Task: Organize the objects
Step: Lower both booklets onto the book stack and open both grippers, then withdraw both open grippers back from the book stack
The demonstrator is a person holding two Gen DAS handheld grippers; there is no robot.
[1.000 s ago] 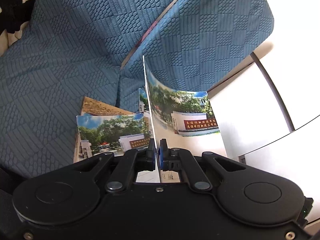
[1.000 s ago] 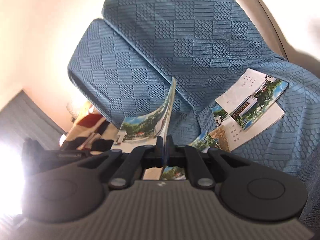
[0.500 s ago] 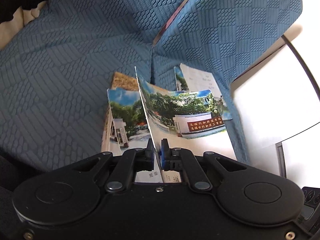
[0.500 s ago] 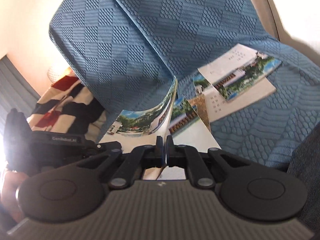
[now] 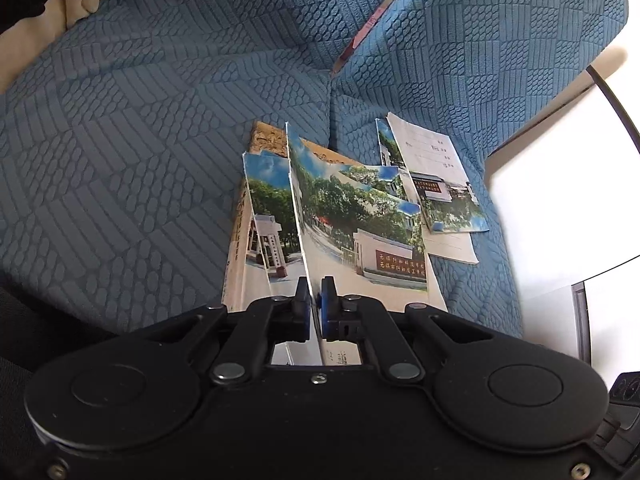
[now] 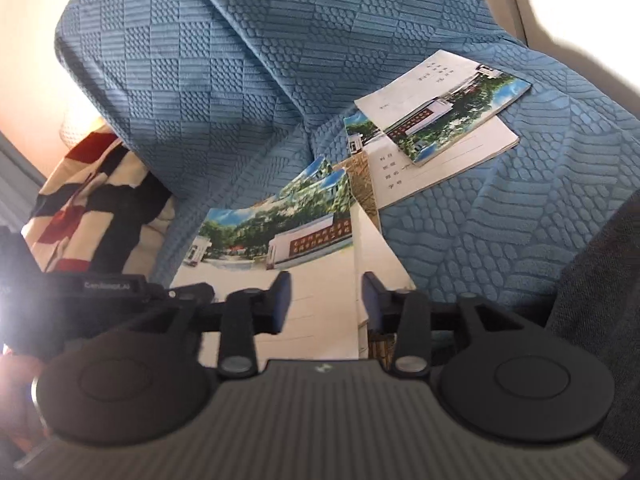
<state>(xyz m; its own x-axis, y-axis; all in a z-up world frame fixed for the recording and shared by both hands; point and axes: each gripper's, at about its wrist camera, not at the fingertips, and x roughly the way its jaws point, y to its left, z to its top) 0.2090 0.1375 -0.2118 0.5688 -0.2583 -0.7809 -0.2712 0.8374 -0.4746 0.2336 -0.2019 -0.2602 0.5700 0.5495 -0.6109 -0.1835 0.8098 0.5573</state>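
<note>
A thin notebook (image 5: pixel 360 224) with a school-gate photo on its cover lies tilted on a pile of similar notebooks (image 5: pixel 264 232) on the blue sofa cover. My left gripper (image 5: pixel 314 298) is shut on its near edge. In the right wrist view the same notebook (image 6: pixel 276 240) sits between the fingers of my right gripper (image 6: pixel 326 300). Those jaws are opening, and the blue pads (image 6: pixel 282 292) stand clear of the paper. Two more notebooks (image 6: pixel 440 116) lie overlapped farther back on the right. A brown-covered book (image 6: pixel 360 184) shows under the pile.
The textured blue sofa cover (image 5: pixel 140 140) runs up into the backrest. A red, black and cream striped cloth (image 6: pixel 92 200) lies at the sofa's left end. A white surface (image 5: pixel 560 200) borders the right side. A thin pink-edged item (image 5: pixel 360 36) sticks out of the cushion crease.
Both grippers came down with the notebook onto the pile. The right jaws, shut on it before, have sprung apart and let go. The left stays shut.
</note>
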